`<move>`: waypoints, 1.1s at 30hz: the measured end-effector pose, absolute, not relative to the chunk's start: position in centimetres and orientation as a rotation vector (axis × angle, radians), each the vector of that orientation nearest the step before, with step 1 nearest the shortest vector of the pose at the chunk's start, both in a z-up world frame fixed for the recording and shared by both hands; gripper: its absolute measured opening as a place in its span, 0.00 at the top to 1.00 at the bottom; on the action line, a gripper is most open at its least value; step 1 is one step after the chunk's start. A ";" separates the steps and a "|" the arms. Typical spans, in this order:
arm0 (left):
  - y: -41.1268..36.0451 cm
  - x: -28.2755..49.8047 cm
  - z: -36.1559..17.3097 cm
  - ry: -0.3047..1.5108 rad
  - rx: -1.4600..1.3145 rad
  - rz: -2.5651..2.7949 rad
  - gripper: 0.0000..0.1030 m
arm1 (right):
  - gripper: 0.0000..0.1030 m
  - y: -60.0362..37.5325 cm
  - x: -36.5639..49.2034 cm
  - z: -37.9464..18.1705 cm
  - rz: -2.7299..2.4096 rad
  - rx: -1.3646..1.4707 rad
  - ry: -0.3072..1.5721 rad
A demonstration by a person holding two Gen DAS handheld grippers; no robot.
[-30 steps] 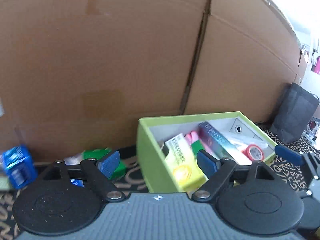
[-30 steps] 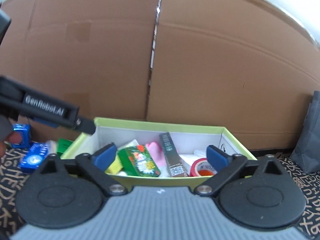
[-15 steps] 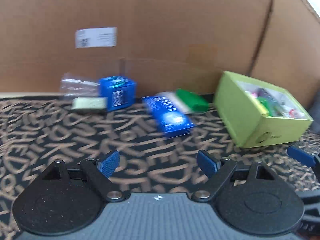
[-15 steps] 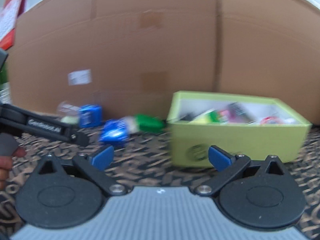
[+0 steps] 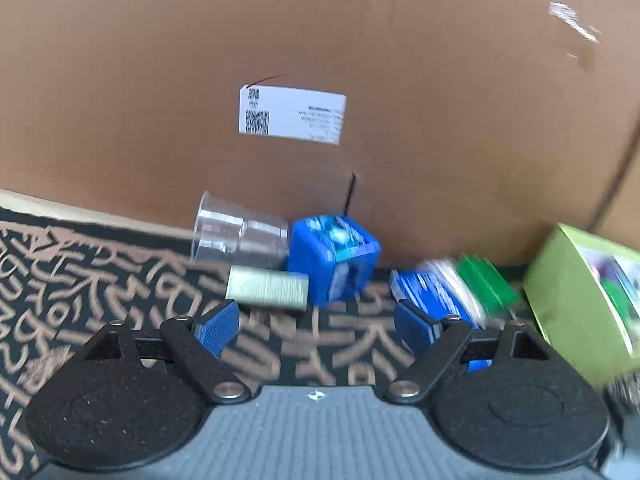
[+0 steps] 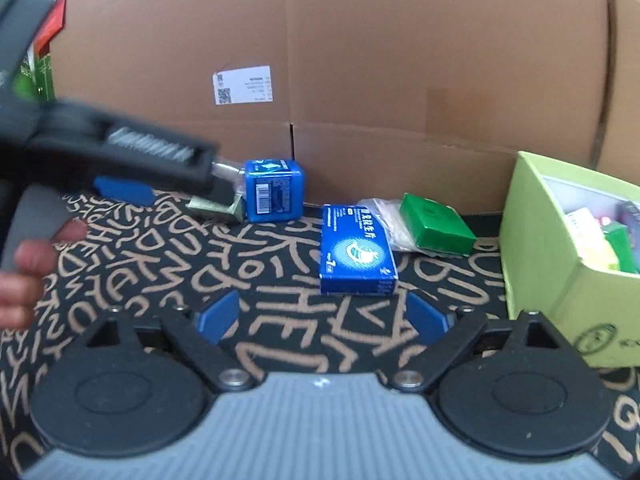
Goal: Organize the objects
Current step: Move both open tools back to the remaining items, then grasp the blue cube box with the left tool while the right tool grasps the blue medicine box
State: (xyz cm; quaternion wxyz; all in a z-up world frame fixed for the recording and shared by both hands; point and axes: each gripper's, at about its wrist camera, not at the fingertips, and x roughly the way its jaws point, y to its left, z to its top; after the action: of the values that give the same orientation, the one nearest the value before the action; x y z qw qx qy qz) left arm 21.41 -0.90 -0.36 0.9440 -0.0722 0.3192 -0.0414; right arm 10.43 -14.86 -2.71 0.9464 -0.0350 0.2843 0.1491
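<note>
My left gripper (image 5: 316, 326) is open and empty, close in front of a blue cube box (image 5: 334, 264), a flat grey-green packet (image 5: 267, 288) and a clear plastic cup (image 5: 238, 234) lying on its side. My right gripper (image 6: 320, 318) is open and empty, just short of a flat blue box (image 6: 356, 250). A green box (image 6: 434, 224) lies on a clear bag right of it. The lime-green box (image 6: 560, 264) holding several items stands at the right. The left gripper shows in the right wrist view (image 6: 124, 190), reaching toward the blue cube box (image 6: 274, 192).
Tall cardboard walls (image 6: 360, 60) with a white label (image 5: 292, 114) close the back. The surface is a black cloth with tan lettering (image 6: 260, 264). The person's fingers (image 6: 24, 272) show at the left edge.
Both grippers have swung left, away from the lime-green box. The left one has moved in close to the blue cube box and cup; the right now faces the flat blue box.
</note>
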 end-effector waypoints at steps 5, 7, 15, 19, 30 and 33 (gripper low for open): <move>-2.7 27.0 -1.0 0.686 -0.132 -0.022 0.15 | 0.10 -14.5 12.4 -3.8 0.296 -0.087 0.594; -3.3 28.6 -1.6 0.703 -0.114 -0.004 0.14 | 0.10 -14.5 13.2 -4.1 0.297 -0.086 0.601; -4.1 30.9 -3.5 0.766 -0.104 -0.038 0.27 | 0.27 -15.3 16.5 -5.2 0.274 -0.041 0.653; -4.0 29.4 -3.3 0.754 -0.057 -0.099 0.27 | 0.46 -15.9 15.9 -5.2 0.267 -0.030 0.652; -4.8 16.5 -3.0 0.764 0.051 -0.394 0.27 | 0.46 -19.5 4.1 -4.2 0.243 -0.069 0.666; -5.0 12.6 -3.1 0.750 0.071 -0.428 0.27 | 0.46 -21.0 0.8 -3.8 0.233 -0.030 0.677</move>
State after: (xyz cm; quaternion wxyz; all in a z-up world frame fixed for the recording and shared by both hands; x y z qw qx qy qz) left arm 12.57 -5.04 -3.08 0.9076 0.0342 0.3633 -0.2076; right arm 0.79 -20.98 -3.78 0.9364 -0.0145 0.3315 0.1140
